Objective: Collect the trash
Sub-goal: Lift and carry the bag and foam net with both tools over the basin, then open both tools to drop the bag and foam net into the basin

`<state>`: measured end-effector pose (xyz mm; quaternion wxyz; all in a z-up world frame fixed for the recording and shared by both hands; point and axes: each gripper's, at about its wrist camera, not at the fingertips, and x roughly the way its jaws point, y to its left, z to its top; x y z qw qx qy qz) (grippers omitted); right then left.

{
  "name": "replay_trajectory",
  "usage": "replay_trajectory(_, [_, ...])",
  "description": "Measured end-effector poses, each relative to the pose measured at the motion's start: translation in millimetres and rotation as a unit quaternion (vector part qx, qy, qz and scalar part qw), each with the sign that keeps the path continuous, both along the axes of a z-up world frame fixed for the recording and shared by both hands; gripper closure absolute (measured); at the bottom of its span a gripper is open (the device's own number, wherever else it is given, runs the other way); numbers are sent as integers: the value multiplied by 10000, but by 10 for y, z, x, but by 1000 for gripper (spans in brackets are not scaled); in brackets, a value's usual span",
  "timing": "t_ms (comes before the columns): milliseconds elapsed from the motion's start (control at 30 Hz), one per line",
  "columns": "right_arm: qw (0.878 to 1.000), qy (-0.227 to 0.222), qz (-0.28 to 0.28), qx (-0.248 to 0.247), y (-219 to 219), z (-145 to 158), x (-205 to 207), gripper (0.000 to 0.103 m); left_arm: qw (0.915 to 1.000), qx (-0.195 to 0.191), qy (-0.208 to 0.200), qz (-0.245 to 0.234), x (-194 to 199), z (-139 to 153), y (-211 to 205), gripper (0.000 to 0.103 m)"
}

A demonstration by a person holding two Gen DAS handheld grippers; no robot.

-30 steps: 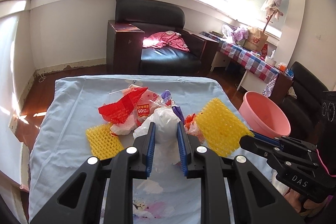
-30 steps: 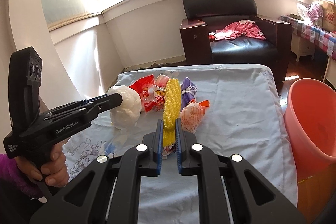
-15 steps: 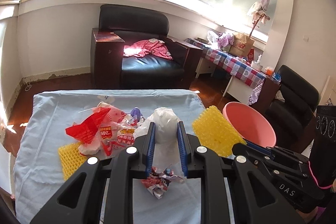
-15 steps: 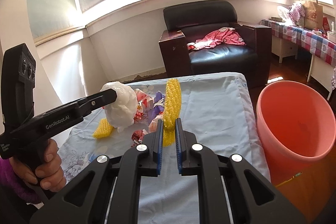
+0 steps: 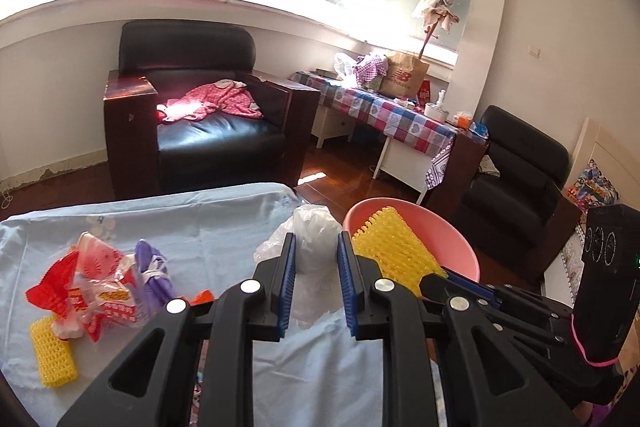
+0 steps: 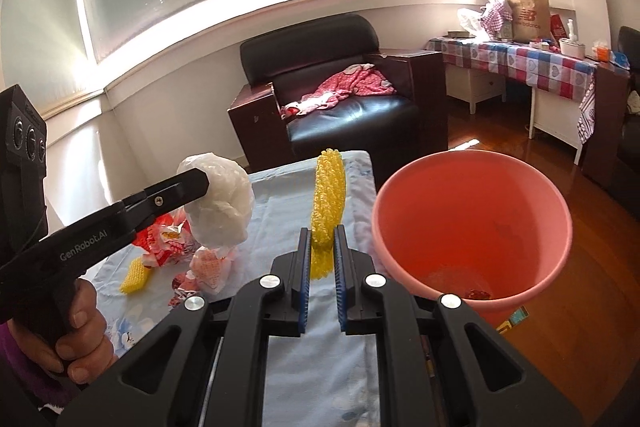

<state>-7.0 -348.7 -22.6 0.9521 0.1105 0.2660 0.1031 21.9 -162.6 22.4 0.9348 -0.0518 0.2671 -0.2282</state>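
Note:
My left gripper [image 5: 316,251] is shut on a crumpled white plastic bag [image 5: 316,239] and holds it above the table's right edge; the bag also shows in the right wrist view [image 6: 224,203]. My right gripper [image 6: 323,243] is shut on a yellow foam net [image 6: 329,195], held up just left of the pink bucket [image 6: 472,223]. In the left wrist view the yellow net [image 5: 396,251] hangs in front of the bucket [image 5: 452,239]. A pile of red, white and purple wrappers [image 5: 104,287] and a second yellow net [image 5: 52,355] lie on the light blue cloth [image 5: 208,227].
The bucket stands on the wooden floor at the table's right side, with a bit of trash at its bottom [image 6: 476,293]. A black armchair [image 5: 192,119] with pink clothing stands behind the table. A checked-cloth desk [image 5: 384,111] is at the back right.
Both grippers have moved right toward the pink bucket, each carrying its piece. The wrapper pile has slid to the left of the left wrist view.

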Motion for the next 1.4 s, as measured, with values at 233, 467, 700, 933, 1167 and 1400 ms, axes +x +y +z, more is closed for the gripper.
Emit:
replay_trajectory(233, [9982,75,-600,51,-376,-90,19,92,9990,55,-19,-446,118,-60,-509,83])
replay_trajectory(467, [9934,295,-1096,138,-691,-253,76,92,9972,84,218,-716,314,-225,-883,83])
replay_trajectory(700, [9915,480,-1202,137,-736,-372,122,92,9944,8,578,-885,531,-368,-1076,83])
replay_trajectory(933, [9900,595,-1269,146,-769,-427,182,92,9923,44,809,-938,691,-512,-1194,79])
replay_trajectory(1167, [9899,628,-1263,131,-761,-442,204,92,9921,-49,900,-875,724,-537,-1172,61])
replay_trajectory(1400, [9896,638,-1282,125,-752,-446,215,92,9924,-114,910,-824,683,-507,-1077,59])
